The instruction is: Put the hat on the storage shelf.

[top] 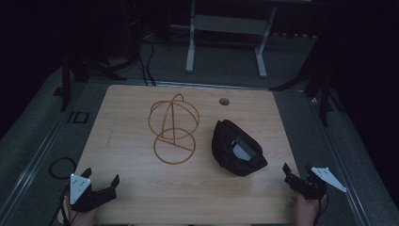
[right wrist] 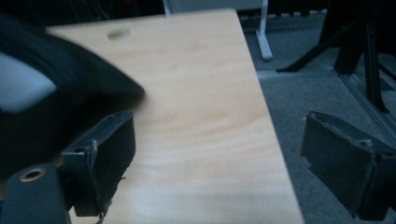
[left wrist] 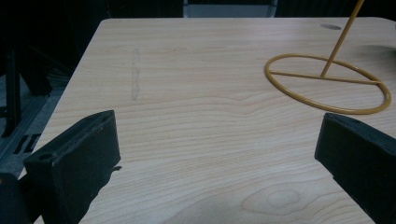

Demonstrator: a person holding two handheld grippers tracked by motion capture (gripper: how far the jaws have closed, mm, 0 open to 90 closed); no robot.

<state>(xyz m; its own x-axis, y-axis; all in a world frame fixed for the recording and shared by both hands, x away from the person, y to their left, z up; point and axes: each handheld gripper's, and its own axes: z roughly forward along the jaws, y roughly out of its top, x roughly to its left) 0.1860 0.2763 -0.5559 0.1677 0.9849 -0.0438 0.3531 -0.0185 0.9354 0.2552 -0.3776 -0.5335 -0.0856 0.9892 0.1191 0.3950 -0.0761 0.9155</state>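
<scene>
— Across the room's dark grey floor [top: 301,117], what stood largest?

— A light wooden tabletop [top: 131,188], with a small round hole [top: 224,101] near its far edge. Beyond that far edge stood a pale metal frame [top: 226,28] on two legs.

— And on the tabletop itself?

— Taking the hole as landmark: a gold wire stand [top: 173,132] stood nearer the person and to the left of it, a ring base flat on the wood, an upright rod, and looped wire above. The left tool view showed that ring base [left wrist: 327,83] with its crossbar and the slanting rod. A black cap [top: 237,148] lay nearer than the hole and slightly right, just beside the stand yet apart from it, with a pale patch on it. The right tool view showed it as a dark blur [right wrist: 46,93].

— Where were the tools?

— Far from the hole, at the near edge. The left tool [top: 101,183] sat at the near left corner, held by a hand [top: 82,217], jaws spread wide over bare wood [left wrist: 210,140], grasping nothing. The right tool [top: 297,173] was at the near right corner, a hand [top: 308,212] beneath it, also released: one jaw over the tabletop edge [right wrist: 205,140], the other out over the floor.

— Smaller bits?

— A black cable loop [top: 61,167] lay on the floor, left of the tabletop.
</scene>
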